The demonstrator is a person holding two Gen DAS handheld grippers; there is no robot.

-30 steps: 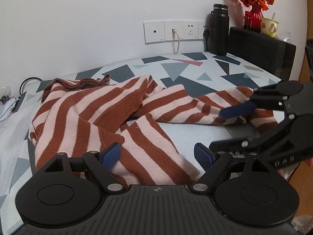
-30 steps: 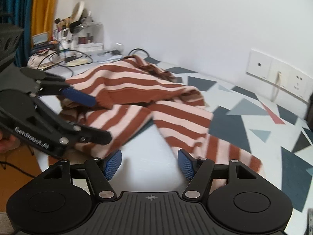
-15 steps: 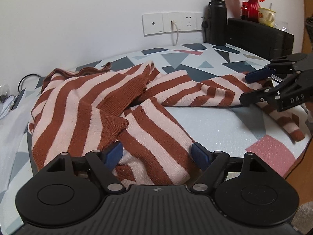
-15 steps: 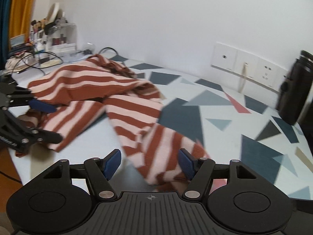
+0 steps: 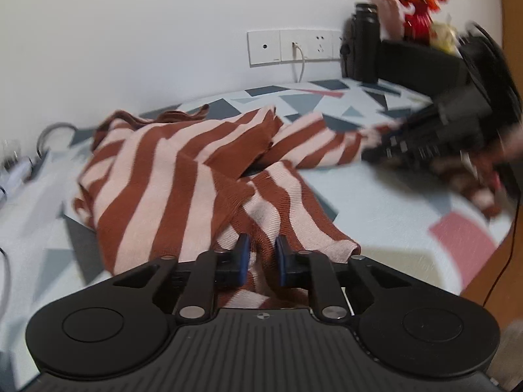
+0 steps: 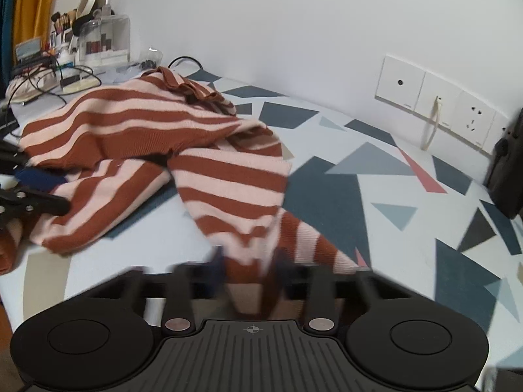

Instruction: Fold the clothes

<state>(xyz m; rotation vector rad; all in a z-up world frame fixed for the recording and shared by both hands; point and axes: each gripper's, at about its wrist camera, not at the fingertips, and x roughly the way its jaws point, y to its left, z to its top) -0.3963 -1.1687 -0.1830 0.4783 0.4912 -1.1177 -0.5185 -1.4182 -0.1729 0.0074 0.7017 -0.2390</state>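
A rust-and-pink striped sweater (image 5: 163,176) lies crumpled on the patterned table (image 5: 392,215), both sleeves stretching toward the near edge. My left gripper (image 5: 262,258) has its jaws closing, and its blue pads (image 5: 243,256) pinch the end of one sleeve. In the right wrist view, the sweater (image 6: 130,121) spreads to the left, and its other sleeve runs down into my right gripper (image 6: 250,269). That gripper is motion-blurred, its jaws closing with striped fabric between them. Each gripper also shows in the other's view: the right gripper (image 5: 408,143) blurred, the left gripper (image 6: 29,196) at the frame edge.
Against the back wall stand a black bottle (image 5: 366,45), a black box (image 5: 421,62) and a red vase of orange flowers (image 5: 415,23), below wall sockets (image 5: 291,47). Cables (image 6: 49,75) and a cosmetics organiser (image 6: 101,42) crowd the far left. The table edge (image 5: 483,261) drops off to the right.
Both grippers have moved apart, each to a sleeve end at the near edge. Their jaws have gone from wide open to closed on the striped fabric.
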